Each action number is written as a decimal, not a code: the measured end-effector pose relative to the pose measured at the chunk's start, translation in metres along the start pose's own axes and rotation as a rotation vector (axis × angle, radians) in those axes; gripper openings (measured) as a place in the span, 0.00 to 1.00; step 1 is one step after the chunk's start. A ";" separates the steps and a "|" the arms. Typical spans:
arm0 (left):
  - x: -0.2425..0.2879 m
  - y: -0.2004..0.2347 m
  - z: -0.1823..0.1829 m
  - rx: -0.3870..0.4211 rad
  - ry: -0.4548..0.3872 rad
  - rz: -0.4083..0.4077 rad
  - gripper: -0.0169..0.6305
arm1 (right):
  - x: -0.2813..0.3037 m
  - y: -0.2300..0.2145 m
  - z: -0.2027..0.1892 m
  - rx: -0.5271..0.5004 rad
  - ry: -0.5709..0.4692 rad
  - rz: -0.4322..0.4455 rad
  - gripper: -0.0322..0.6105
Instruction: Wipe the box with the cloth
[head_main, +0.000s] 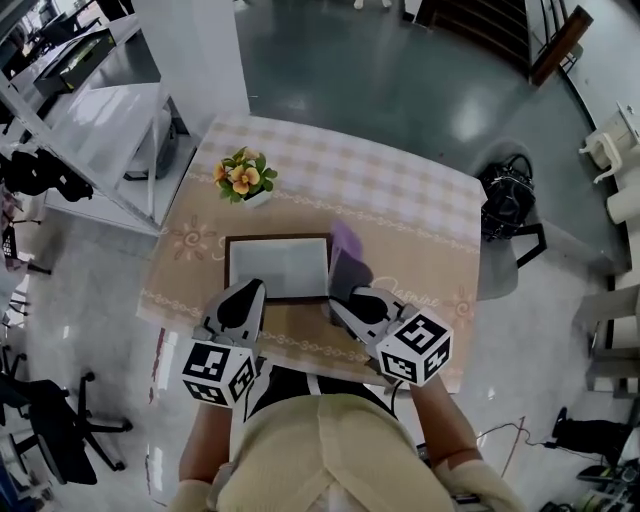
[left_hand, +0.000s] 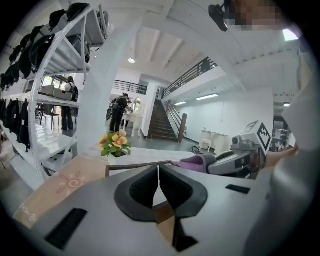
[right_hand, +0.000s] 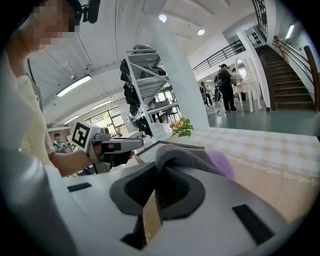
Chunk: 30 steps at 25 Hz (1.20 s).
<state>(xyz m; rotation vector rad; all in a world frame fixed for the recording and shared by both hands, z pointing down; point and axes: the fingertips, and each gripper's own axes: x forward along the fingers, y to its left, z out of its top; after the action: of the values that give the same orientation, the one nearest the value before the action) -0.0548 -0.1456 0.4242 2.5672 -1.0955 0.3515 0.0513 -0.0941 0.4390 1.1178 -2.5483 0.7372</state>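
Counter: square, covered in a beige/white checked fabric with a tan border. Border has swirl sun motifs and one script word at near right, not legible.
White metal shelf rack stands on the floor left of the counter. Black bag sits on a chair on the right.
Flat rectangular box: dark brown rim, smooth pale grey top. It lies flat at the near-centre of the counter.
Soft purple cloth: fuzzy knit texture, bunched up. It sits at the box's right edge, touching it and partly on the counter.
Right tool: grey plastic body, dark pads, clamped on the near end of the cloth. A fold of cloth bulges out above the pads.
Left tool: same build, pads pressed together with nothing between them. It is at the box's near-left corner, tips just at the rim.
Each tool carries a cube with black-and-white square markers; no readable text.
Small white pot of orange-yellow flowers with green leaves stands upright, far-left of the box and apart from it.
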 end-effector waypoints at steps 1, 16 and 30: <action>0.001 -0.001 0.001 0.002 0.000 -0.010 0.06 | -0.001 0.002 -0.001 -0.002 0.007 0.002 0.11; 0.004 0.009 0.011 0.030 -0.009 -0.123 0.06 | -0.034 0.018 0.026 -0.226 0.124 -0.108 0.11; -0.033 0.066 0.016 0.051 -0.047 -0.043 0.06 | -0.029 -0.012 0.144 -0.648 -0.036 -0.444 0.11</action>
<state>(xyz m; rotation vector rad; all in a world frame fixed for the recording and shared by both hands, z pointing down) -0.1243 -0.1734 0.4110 2.6516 -1.0592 0.3138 0.0744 -0.1625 0.3105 1.3625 -2.1689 -0.2081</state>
